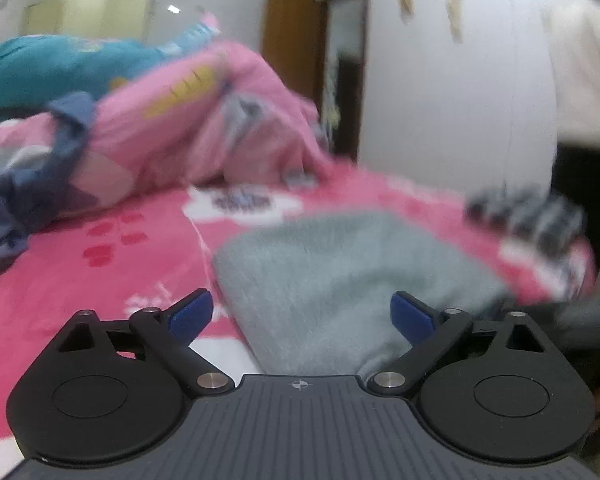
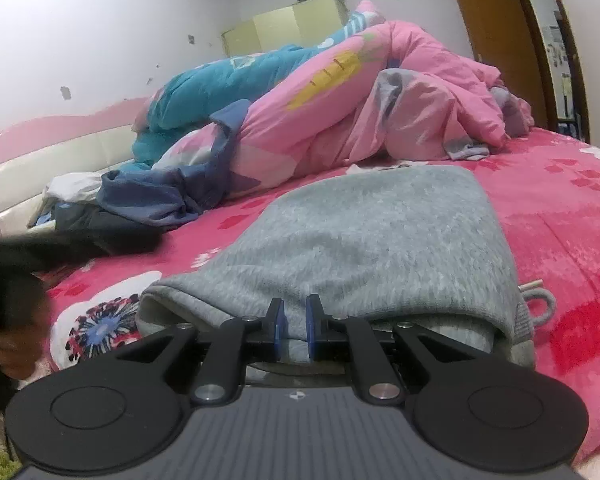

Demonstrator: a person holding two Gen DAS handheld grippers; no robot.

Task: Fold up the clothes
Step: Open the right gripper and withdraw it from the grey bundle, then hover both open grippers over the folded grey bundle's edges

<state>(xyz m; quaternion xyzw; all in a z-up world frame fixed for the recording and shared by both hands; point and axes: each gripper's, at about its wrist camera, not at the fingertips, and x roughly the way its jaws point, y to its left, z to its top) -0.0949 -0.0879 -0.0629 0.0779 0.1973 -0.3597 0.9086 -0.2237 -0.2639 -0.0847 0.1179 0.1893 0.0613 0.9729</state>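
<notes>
Pinching a fold of the grey fleecy knit garment point(image 2: 380, 240) between its blue pads, my right gripper point(image 2: 296, 330) has its jaws drawn close with cloth bunched between them; I judge this grip is there to pin or carry the near hem, since the layers gape open just to the left of the jaws. My left gripper point(image 1: 302, 312) is spread wide with nothing between its fingers, hanging over the near end of the same garment point(image 1: 340, 276); the left view is motion-blurred, so I cannot tell whether it touches the cloth. The garment lies on the bright pink patterned bed cover point(image 2: 560, 208) near the bed's front edge, running away from both cameras, its sides looking doubled over into a narrow band and its far end rounded. A grey drawstring loop with a metal tip point(image 2: 538, 300) pokes out at the garment's right side, which suggests a waistband or hood at this near end. Judgement: the piece is partly folded, and this pose fits either lifting the near end to lay it over the far end or setting down a fold; the frames do not settle which. Crumpled pink quilt point(image 2: 400, 100), teal quilt point(image 2: 228, 80) and dark blue clothing point(image 2: 148, 196) are piled toward the bed's far-left side, well apart from the work.
</notes>
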